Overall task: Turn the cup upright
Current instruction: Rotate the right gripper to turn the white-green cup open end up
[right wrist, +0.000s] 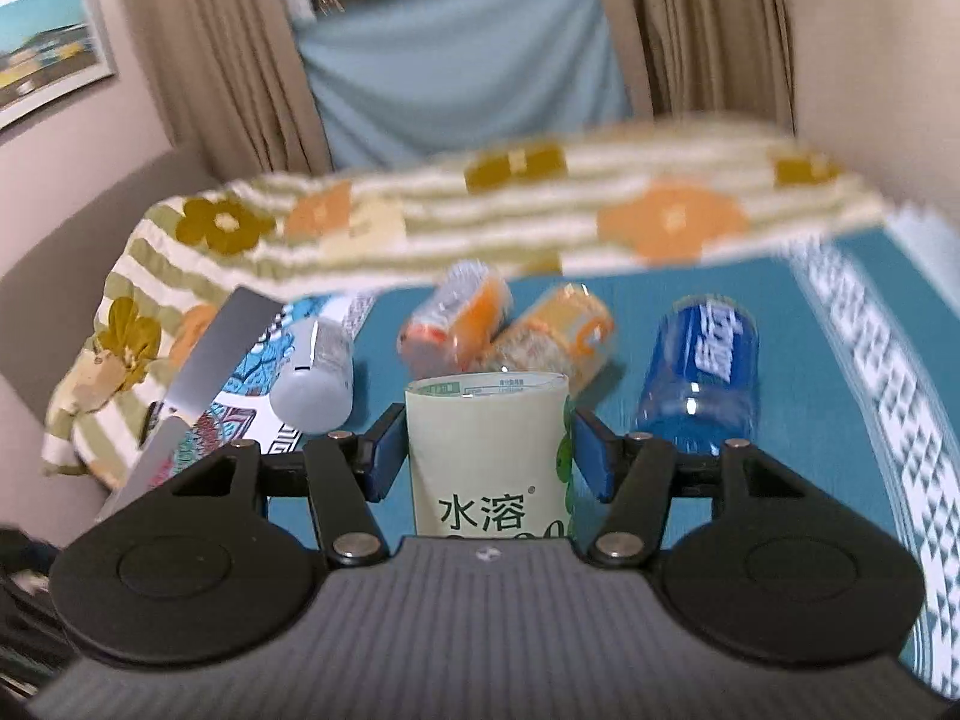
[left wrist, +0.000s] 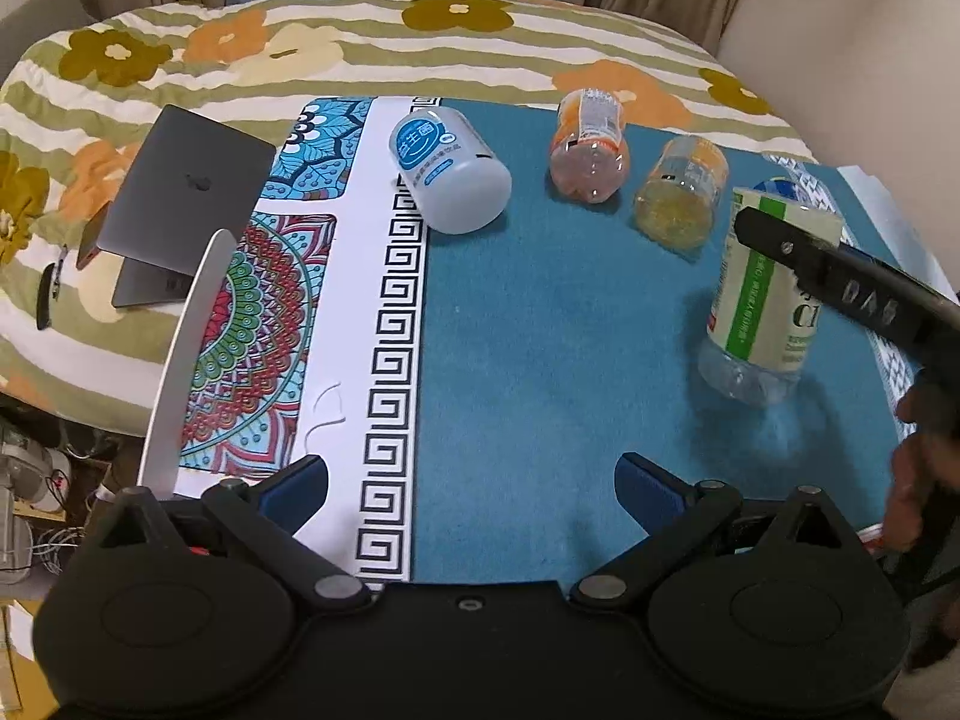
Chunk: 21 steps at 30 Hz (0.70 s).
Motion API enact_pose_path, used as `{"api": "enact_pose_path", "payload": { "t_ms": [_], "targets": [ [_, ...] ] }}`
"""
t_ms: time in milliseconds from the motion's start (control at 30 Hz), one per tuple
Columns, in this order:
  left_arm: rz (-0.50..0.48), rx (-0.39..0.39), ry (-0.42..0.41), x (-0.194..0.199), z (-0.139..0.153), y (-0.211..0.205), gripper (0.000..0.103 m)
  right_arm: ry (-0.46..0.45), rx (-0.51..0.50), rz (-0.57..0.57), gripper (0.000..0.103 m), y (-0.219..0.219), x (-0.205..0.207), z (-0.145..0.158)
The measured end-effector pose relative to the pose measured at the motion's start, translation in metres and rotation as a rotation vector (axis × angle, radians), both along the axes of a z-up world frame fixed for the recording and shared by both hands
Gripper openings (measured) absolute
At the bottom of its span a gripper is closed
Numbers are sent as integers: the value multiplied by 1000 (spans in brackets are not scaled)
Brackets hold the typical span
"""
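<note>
A teal mat [left wrist: 540, 312] covers the table, a closed laptop [left wrist: 180, 204] off at ten o'clock. Lying on the mat are a white bottle-cup [left wrist: 450, 174] at eleven, an orange one [left wrist: 591, 150] at twelve, a yellow one [left wrist: 681, 189] at one. The pale green-labelled cup [right wrist: 489, 456] (at two o'clock, tilted) sits between the right gripper's [right wrist: 487, 456] blue pads [right wrist: 591, 459], which press its sides. A blue cup [right wrist: 699, 372] lies beside it. The left gripper [left wrist: 474, 486] gapes wide, holding nothing.

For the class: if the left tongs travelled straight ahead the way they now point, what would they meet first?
Probably nothing close: ahead of the left tongs lies open teal mat. Farther on, the white bottle and the orange bottle flank that line; depth is unclear.
</note>
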<state>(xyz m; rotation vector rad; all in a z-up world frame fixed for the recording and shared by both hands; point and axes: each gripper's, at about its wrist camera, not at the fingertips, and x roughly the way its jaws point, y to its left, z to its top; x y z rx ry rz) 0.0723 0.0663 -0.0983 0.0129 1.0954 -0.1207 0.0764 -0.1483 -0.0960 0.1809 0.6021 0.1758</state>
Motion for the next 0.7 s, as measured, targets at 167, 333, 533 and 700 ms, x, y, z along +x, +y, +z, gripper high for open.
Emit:
{"api": "enact_pose_path", "payload": {
  "t_ms": [167, 333, 533, 700],
  "targets": [
    [-14, 26, -3, -3, -5, 2, 103, -149, -74, 9, 74, 16, -14, -24],
    [-40, 39, 2, -3, -7, -3, 103, -212, -85, 14, 75, 18, -27, -33],
    [-73, 36, 2, -4, -5, -12, 103, -187, -95, 26, 75, 13, -44, -30],
    [-68, 26, -4, -4, -1, -15, 103, -130, -128, 56, 75, 15, -47, -24]
  ]
}}
